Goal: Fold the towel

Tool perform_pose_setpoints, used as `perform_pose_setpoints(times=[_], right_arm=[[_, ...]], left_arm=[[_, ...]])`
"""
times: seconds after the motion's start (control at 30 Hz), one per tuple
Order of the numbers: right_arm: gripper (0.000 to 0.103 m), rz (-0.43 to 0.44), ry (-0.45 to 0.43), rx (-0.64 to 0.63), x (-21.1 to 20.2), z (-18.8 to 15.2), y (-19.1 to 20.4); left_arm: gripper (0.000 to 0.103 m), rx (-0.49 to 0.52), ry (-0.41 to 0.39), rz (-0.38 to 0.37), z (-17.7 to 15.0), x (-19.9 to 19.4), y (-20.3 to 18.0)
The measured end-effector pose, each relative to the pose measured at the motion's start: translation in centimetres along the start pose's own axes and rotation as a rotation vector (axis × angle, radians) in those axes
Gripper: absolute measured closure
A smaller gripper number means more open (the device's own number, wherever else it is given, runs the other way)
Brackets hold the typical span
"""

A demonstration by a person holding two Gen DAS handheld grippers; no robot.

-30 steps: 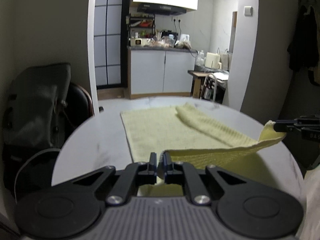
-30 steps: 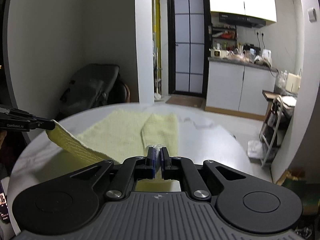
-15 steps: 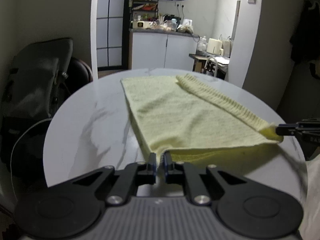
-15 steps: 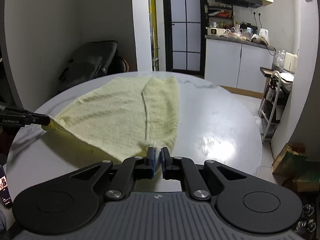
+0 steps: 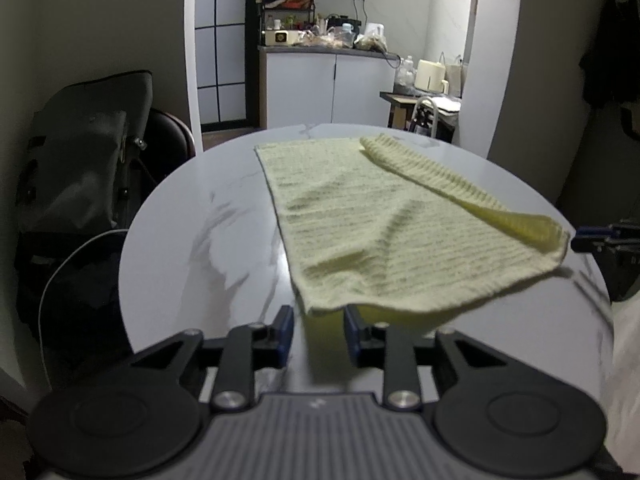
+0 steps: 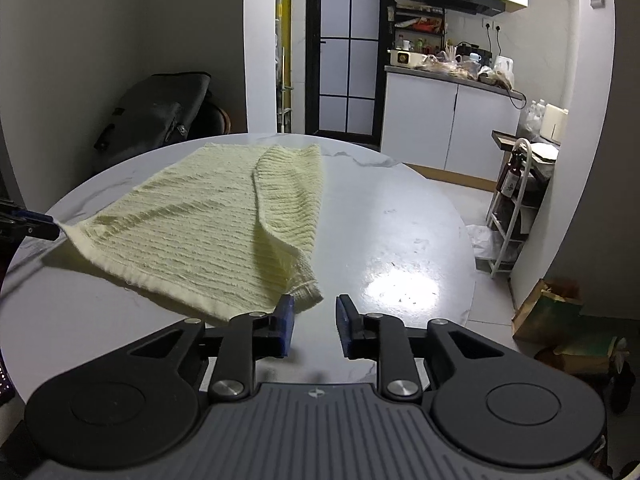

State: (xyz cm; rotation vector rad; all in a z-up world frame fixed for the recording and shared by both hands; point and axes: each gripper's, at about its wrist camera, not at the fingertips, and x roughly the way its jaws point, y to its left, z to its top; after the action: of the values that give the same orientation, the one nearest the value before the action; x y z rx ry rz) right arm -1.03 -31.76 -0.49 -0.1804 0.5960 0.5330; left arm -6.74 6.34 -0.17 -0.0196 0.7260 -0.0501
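A pale yellow ribbed towel [image 5: 384, 224] lies spread on a round white marble table [image 5: 200, 248], one long edge folded over as a strip. It also shows in the right wrist view [image 6: 208, 240]. My left gripper [image 5: 318, 330] is open, with the towel's near corner hanging loose between its fingers. My right gripper [image 6: 315, 322] is open and empty, the towel's other near corner just in front of its left finger. Each gripper shows at the other view's edge: the right gripper [image 5: 600, 236], the left gripper [image 6: 28, 226].
A dark bag on a chair [image 5: 92, 152] stands left of the table. A kitchen counter [image 5: 328, 76] and a black-framed door [image 6: 344, 48] are behind. A white rack [image 6: 516, 208] and paper bags [image 6: 556, 308] stand on the floor to the right.
Both grippers lowered the towel's near edge to the table, then opened and let go of the corners. The towel now lies flatter, its near edge still slightly raised.
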Motion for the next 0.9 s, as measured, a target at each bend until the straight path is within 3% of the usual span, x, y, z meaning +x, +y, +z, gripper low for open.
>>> perform_pose_setpoints(times=[0.27, 0.4, 0.63, 0.9], right_arm=[[0.070, 0.020, -0.017, -0.039, 0.9, 1.9, 0.8], [0.070, 0.038, -0.017, -0.071, 1.8, 3.4, 1.3], [0.070, 0.068, -0.015, -0.110, 4.0, 6.3, 2.2], [0.070, 0.077, 0.021, -0.137, 7.3, 9.3, 3.2]], left_arm=[[0.061, -0.018, -0.018, 0.001, 1.7, 0.2, 0.7], [0.052, -0.002, -0.042, 0.002, 2.8, -0.2, 0.7], [0.052, -0.029, -0.073, 0.016, 4.7, 0.0, 2.5], [0.052, -0.044, -0.005, -0.001, 5.9, 4.3, 2.9]])
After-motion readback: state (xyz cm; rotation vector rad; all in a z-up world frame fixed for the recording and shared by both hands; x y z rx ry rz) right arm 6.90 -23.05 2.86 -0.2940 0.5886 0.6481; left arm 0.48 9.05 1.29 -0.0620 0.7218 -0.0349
